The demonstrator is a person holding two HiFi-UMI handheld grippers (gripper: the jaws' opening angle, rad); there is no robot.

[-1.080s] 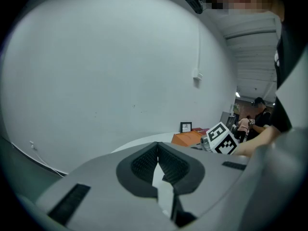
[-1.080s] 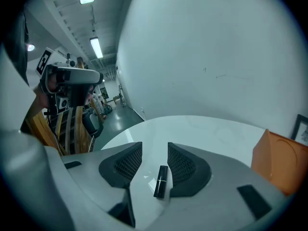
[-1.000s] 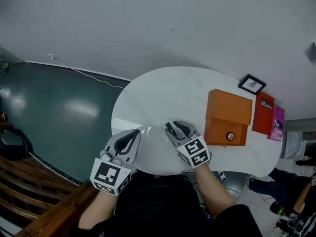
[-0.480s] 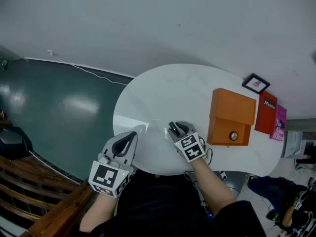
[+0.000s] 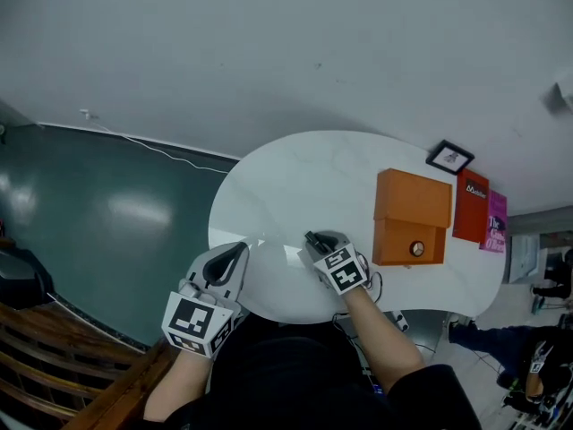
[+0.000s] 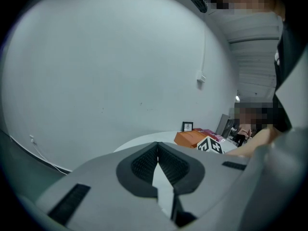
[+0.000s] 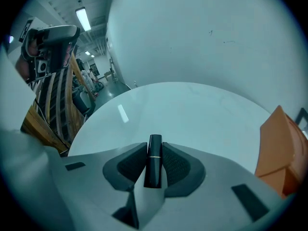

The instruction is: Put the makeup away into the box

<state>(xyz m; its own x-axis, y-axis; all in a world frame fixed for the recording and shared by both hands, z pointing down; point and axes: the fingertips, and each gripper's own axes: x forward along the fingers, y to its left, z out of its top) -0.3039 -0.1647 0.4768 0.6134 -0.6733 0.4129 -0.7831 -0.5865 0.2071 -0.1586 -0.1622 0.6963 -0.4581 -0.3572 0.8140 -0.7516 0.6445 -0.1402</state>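
Note:
A black lipstick (image 7: 154,160) with a thin gold band lies on the white oval table (image 5: 295,177). It sits lengthwise between the pads of my right gripper (image 7: 154,148), whose jaws are closing and touch it on both sides. From above, the right gripper (image 5: 315,243) points steeply down at the table's near side, left of the orange box (image 5: 412,213). The box, its lid down, also shows in the right gripper view (image 7: 278,148). My left gripper (image 5: 240,251) hovers at the table's near left edge, its pads (image 6: 144,162) meeting at the tips with nothing between them.
Behind the box stand a small framed picture (image 5: 449,158), a red book (image 5: 472,207) and a pink book (image 5: 495,222). The floor to the left is teal, with a thin white cable (image 5: 161,146) along the wall. A wooden bench (image 5: 54,365) stands at the lower left.
My right gripper has tipped down onto the table, and its jaws have narrowed round the lipstick. The left gripper has drifted a little along the table's edge.

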